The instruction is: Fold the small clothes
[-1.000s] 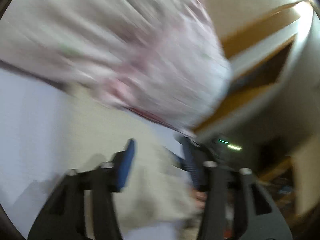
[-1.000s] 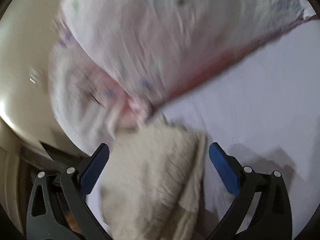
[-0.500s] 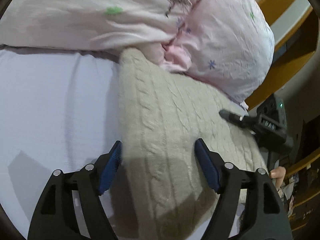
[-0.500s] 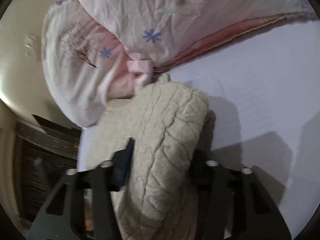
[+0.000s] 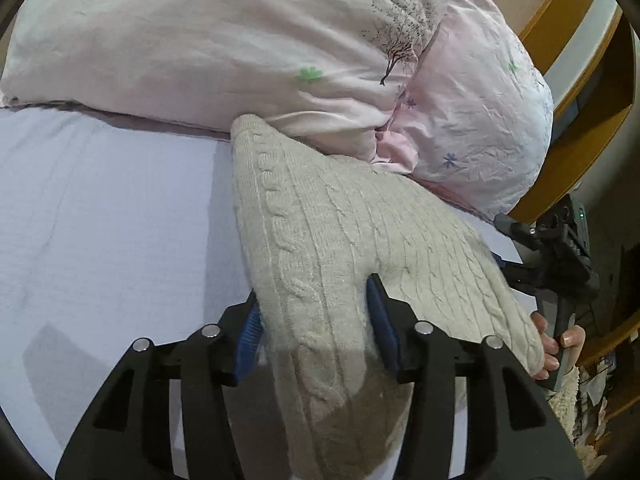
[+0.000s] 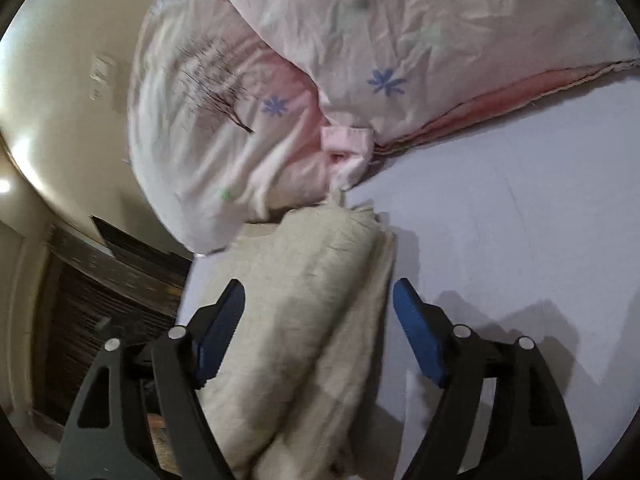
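Note:
A cream cable-knit sweater (image 5: 332, 240) lies folded on the pale lilac bed sheet (image 5: 100, 220), its far end touching the pink duvet. My left gripper (image 5: 316, 320) is shut on the sweater's near end, both blue pads pressed into the knit. In the right wrist view the same sweater (image 6: 304, 300) runs between the fingers of my right gripper (image 6: 320, 320), which is open, the pads apart from the fabric. The right gripper and the hand that holds it also show in the left wrist view (image 5: 560, 280) at the sweater's right edge.
A crumpled pink floral duvet (image 5: 280, 48) is heaped along the back of the bed, also in the right wrist view (image 6: 320, 60). Bare sheet (image 6: 520, 220) lies beside the sweater. Wooden furniture (image 5: 580, 100) stands past the bed's edge.
The left gripper has closed on the sweater's near end. The right gripper, closed on the sweater half a second ago, has opened. Both cameras have settled after fast motion.

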`<state>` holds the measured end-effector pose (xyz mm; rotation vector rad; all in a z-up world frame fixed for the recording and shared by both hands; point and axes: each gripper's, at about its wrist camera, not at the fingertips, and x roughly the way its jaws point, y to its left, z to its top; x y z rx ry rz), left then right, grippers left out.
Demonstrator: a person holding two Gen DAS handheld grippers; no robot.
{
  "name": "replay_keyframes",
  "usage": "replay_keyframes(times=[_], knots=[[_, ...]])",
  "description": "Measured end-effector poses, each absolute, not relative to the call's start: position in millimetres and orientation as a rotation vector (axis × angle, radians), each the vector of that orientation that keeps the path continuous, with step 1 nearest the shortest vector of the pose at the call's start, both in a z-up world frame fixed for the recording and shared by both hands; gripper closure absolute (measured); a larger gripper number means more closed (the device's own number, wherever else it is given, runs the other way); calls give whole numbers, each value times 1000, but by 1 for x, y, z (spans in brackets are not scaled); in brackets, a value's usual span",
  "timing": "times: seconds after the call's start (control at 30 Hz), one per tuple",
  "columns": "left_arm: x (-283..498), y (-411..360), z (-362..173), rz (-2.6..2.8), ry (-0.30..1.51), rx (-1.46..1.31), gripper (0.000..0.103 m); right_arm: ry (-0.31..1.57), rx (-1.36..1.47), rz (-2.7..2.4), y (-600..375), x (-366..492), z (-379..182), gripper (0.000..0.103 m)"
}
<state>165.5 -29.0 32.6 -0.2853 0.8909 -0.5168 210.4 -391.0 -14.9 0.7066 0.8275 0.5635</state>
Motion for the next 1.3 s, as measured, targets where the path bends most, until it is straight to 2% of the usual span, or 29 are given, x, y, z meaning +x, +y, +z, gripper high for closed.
replay_keyframes(times=[0.03, 0.07, 0.1, 0.27, 0.37, 0.43, 0.5, 0.53, 0.57, 0.6, 0.63, 0.67, 0.73, 0.97, 1.3], knots=[[165, -30, 32, -515, 889, -280, 50, 834, 670, 585, -381, 213, -16, 45], [163, -29, 31, -515, 888, -276, 49, 842, 636, 582, -371, 216, -17, 86], [165, -30, 30, -513, 889, -274, 48, 832, 604, 561, -368, 217, -17, 91], [167, -35, 27, -529, 891, -302, 35, 738, 602, 397, -384, 221, -13, 94], [161, -38, 34, -538, 868, -290, 35, 776, 523, 322, -376, 224, -18, 94], [154, -37, 42, -529, 848, -269, 34, 771, 488, 286, -374, 221, -15, 90], [140, -29, 54, -513, 810, -243, 30, 736, 471, 235, -377, 207, -3, 80], [135, -26, 57, -506, 799, -234, 23, 708, 457, 196, -382, 198, 4, 77], [125, -20, 62, -482, 785, -213, 13, 666, 430, 141, -385, 183, 16, 68], [117, -16, 65, -448, 777, -189, 9, 634, 412, 126, -387, 170, 25, 39], [106, -12, 68, -395, 771, -152, 3, 598, 396, 117, -389, 155, 34, 21], [99, -9, 68, -364, 770, -126, 1, 541, 371, 95, -389, 132, 43, 3], [87, -8, 65, -323, 787, -80, 1, 503, 300, 57, -384, 94, 50, 2], [70, -33, 27, -316, 918, -12, 1, 683, 73, 115, -324, 34, 4, 2], [73, -64, 12, -205, 935, 138, 1, 848, 6, 32, -276, 59, -36, 3]])
